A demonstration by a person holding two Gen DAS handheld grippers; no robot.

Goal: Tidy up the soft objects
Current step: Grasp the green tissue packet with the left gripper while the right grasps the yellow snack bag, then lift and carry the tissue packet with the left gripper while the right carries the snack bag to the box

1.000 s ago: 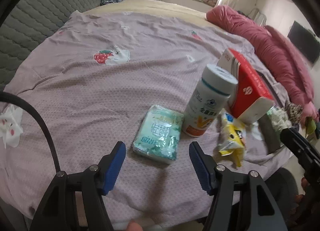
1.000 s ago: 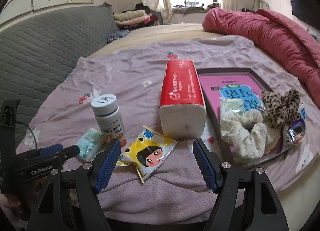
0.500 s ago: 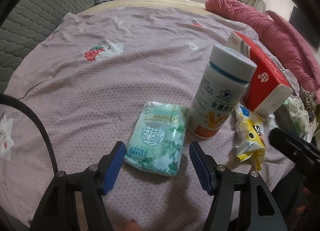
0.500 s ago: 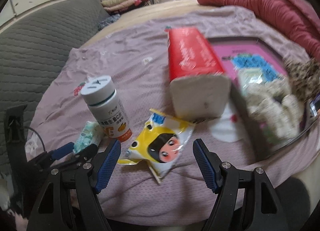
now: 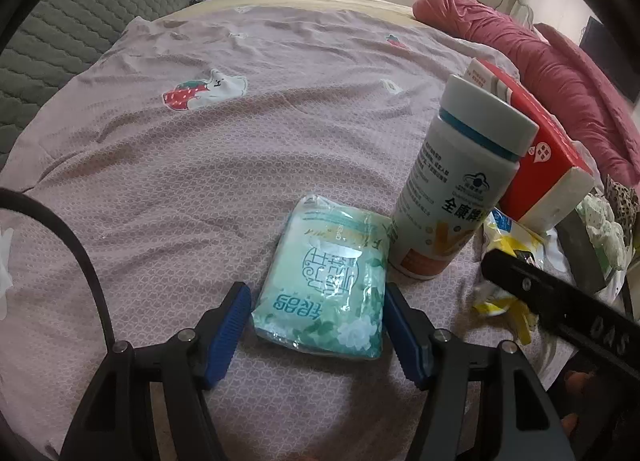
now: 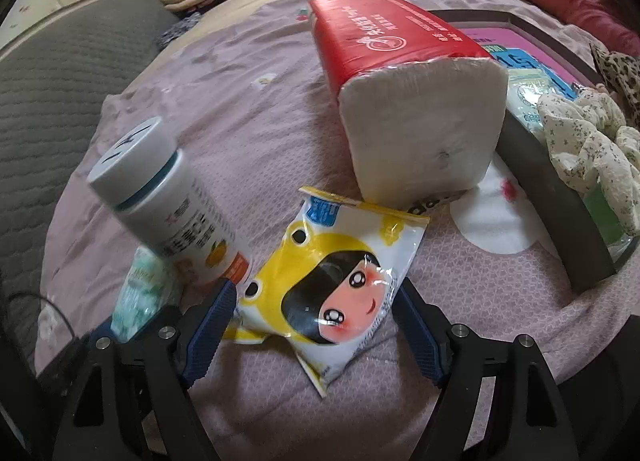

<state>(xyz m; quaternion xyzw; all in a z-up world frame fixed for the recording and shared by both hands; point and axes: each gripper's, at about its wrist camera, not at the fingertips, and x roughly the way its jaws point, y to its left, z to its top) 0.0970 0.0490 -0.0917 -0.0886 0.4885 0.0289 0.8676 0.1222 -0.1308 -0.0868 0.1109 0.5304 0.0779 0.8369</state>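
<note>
The left gripper (image 5: 316, 325) is spread wide, its blue fingers (image 5: 228, 325) on either side of the near end of the green pack (image 5: 328, 281), which lies flat on the bedspread (image 5: 200, 149) near its front edge; no firm squeeze shows. The bottle (image 5: 456, 189) stands upright just right of the pack. The right gripper (image 6: 316, 329) is also spread wide, straddling the yellow pouch (image 6: 332, 289), which lies flat and ungrasped. Behind the pouch lies the red tissue pack (image 6: 400, 69), and at the right edge the tray (image 6: 556, 205) holds a scrunchie (image 6: 592, 141).
</note>
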